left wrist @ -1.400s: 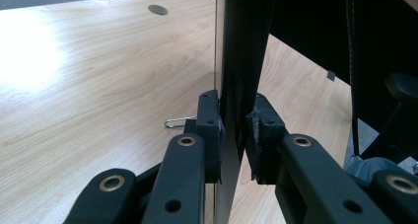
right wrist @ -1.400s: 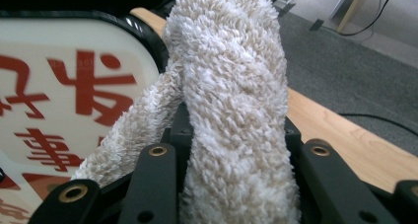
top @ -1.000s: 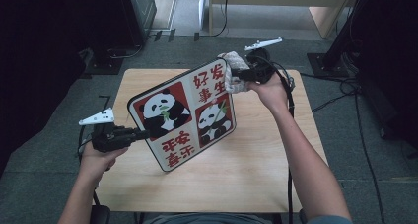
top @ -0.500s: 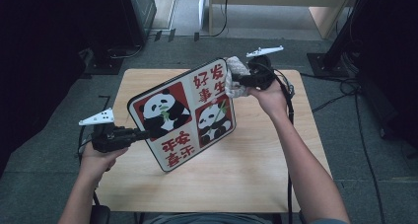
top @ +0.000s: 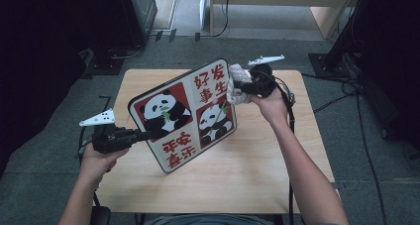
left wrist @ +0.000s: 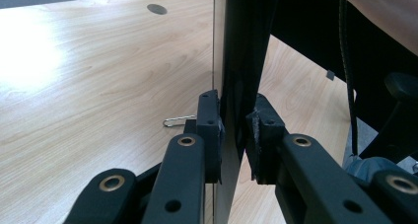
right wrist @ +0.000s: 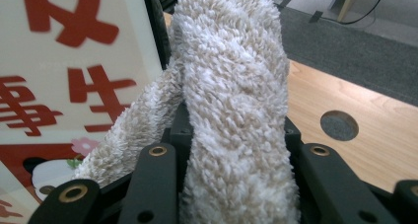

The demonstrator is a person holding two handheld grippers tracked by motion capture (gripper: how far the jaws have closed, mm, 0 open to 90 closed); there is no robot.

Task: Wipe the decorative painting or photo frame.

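Observation:
A square board (top: 183,116) with panda pictures and red characters is held tilted above the wooden table (top: 257,170). My left gripper (top: 141,135) is shut on its left edge; in the left gripper view the pads (left wrist: 211,130) clamp the thin dark board edge (left wrist: 236,61). My right gripper (top: 236,84) is shut on a fluffy cream cloth (top: 234,86), pressed against the board's upper right corner. The right gripper view has the cloth (right wrist: 231,100) bunched between the jaws, with the board's face (right wrist: 74,76) just to its left.
A paper clip (left wrist: 178,120) lies on the table beneath the board. A round cable hole (right wrist: 339,125) is in the tabletop near the right gripper. Cables (top: 341,86) run over the grey floor on the right, and dark furniture (top: 59,41) stands at the left.
The right gripper with the cloth has slid a little down along the board's upper right edge. The left gripper and the board have stayed put.

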